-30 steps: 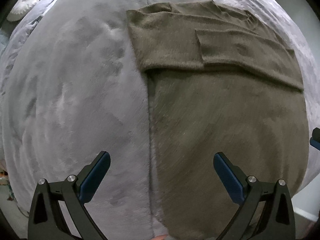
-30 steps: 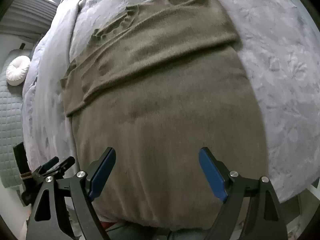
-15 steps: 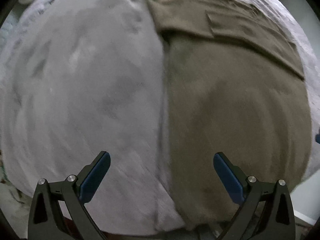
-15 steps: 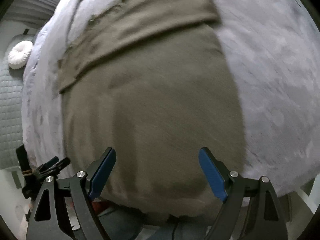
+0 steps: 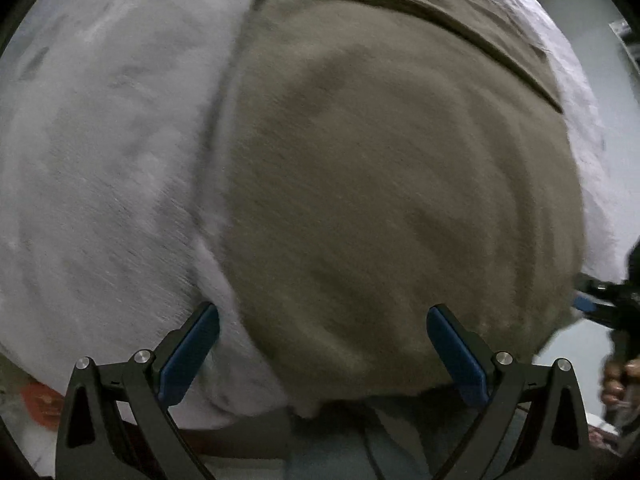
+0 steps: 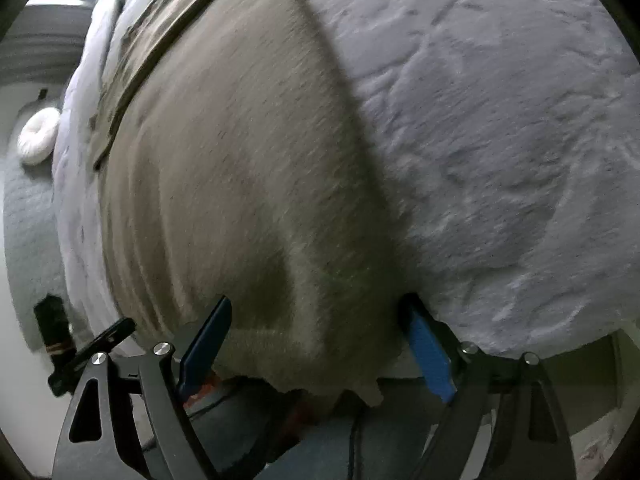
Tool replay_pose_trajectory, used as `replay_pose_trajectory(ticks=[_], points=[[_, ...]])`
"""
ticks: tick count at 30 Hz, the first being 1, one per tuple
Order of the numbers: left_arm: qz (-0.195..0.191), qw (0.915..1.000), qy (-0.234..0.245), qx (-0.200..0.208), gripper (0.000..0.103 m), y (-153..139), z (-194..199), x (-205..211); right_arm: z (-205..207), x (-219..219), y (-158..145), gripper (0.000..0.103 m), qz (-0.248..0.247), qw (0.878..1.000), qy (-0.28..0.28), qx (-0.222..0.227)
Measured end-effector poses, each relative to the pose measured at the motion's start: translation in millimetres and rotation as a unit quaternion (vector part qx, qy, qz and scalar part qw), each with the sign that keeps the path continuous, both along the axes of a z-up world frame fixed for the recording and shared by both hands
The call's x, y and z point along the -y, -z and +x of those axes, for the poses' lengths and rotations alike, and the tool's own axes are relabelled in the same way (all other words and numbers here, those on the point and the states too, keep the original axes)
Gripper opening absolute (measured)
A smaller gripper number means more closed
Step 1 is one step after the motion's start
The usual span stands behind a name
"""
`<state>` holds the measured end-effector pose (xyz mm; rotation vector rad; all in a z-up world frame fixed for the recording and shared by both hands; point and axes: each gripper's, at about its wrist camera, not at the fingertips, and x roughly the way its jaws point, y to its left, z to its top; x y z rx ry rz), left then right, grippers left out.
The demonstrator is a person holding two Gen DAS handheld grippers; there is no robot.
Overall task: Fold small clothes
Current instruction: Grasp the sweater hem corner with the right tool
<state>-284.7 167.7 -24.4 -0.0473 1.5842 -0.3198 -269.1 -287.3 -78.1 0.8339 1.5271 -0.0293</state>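
Both grippers, left (image 5: 322, 346) and right (image 6: 316, 344), spread wide over the olive garment's (image 5: 380, 200) near hem.

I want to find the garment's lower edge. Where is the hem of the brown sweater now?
In both wrist views the brown sweater lies flat on the grey bedspread, its hem at the near bed edge, just ahead of the open left gripper and right gripper.

Both wrist views steeply down, close over garment (image 5: 380, 200) hem (shared).
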Motion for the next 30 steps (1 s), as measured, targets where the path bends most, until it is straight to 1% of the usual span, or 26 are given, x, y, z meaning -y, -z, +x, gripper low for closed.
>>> replay_pose_trajectory(ticks=[2, 3, 6, 9, 10, 12, 13, 14, 15, 16, 17, 18, 19, 20, 22, 23, 24, 25, 26, 30], points=[[0.0, 0.9999, 0.013, -0.009, 0.103, 5, -8, 8, 0, -5, 1, 0.088, 0.024, 1.0, -0.007, 0.006], [0.003, 0.9998, 0.018, -0.011, 0.103, 8, -12, 10, 0, -9, 3, 0.088, 0.044, 0.999, -0.011, 0.009], [0.001, 0.9996, 0.02, -0.019, 0.103, 10, -17, 13, -2, -17, 7, 0.088, 0.078, 0.997, -0.019, 0.014], [-0.018, 0.9994, 0.006, -0.029, 0.103, 8, -13, 9, -4, -23, 10, 0.088, 0.109, 0.994, -0.016, 0.021], [-0.025, 0.9992, 0.001, -0.033, 0.103, 11, -1, 22, -4, -26, 10, 0.088, 0.123, 0.992, -0.012, 0.024], [-0.04, 0.9984, -0.008, -0.041, 0.103, 6, -2, 18, -6, -30, 11, 0.088, 0.142, 0.989, -0.007, 0.027], [-0.048, 0.9978, -0.009, -0.045, 0.103, 4, 12, 9, -5, -33, 10, 0.088, 0.148, 0.989, -0.006, 0.027], [-0.061, 0.9968, -0.009, -0.051, 0.103, 3, 9, 6, -2, -33, 9, 0.086, 0.15, 0.988, -0.005, 0.025], [-0.076, 0.9953, -0.009, -0.06, 0.102, -2, 4, 9, -1, -35, 9, 0.083, 0.15, 0.988, -0.003, 0.021], [-0.085, 0.9941, -0.009, -0.067, 0.102, -4, 1, 10, 0, -35, 10, 0.069, 0.146, 0.989, -0.002, 0.013], [-0.084, 0.9942, -0.004, -0.068, 0.102, -5, 0, 13, 0, -35, 11, 0.049, 0.14, 0.99, -0.002, 0.005], [-0.076, 0.9949, 0.006, -0.067, 0.093, -5, -2, 16, 1, -36, 14, 0.039, 0.128, 0.992, -0.003, -0.011], [-0.066, 0.9953, 0.013, -0.07, 0.08, -4, 0, 20, 3, -38, 15, 0.018, 0.123, 0.992, -0.005, -0.016], [-0.056, 0.9955, 0.016, -0.074, 0.072, 2, 2, 19, 1, -38, 15, 0.015, 0.121, 0.993, -0.006, -0.015], [-0.039, 0.996, 0.013, -0.079, 0.035, 10, 4, 17, 0, -37, 9, 0.014, 0.124, 0.992, -0.004, 0.0], [-0.037, 0.9959, 0.01, -0.081, 0.029, 11, 5, 13, 1, -37, 4, 0.013, 0.134, 0.991, -0.002, 0.011], [-0.046, 0.9952, 0.005, -0.086, 0.02, 10, 8, 7, -5, -32, -3, 0.013, 0.144, 0.989, 0.002, 0.021], [-0.062, 0.9943, 0.0, -0.087, 0.008, 5, 10, 1, -4, -31, -7, 0.013, 0.153, 0.988, 0.008, 0.031], [-0.072, 0.9937, 0.0, -0.087, 0.007, 2, 12, -3, -2, -31, -12, 0.013, 0.162, 0.986, 0.015, 0.041], [-0.123, 0.9898, -0.004, -0.072, 0.006, -23, 27, -16, 11, -22, -34, 0.013, 0.2, 0.975, 0.052, 0.088]])
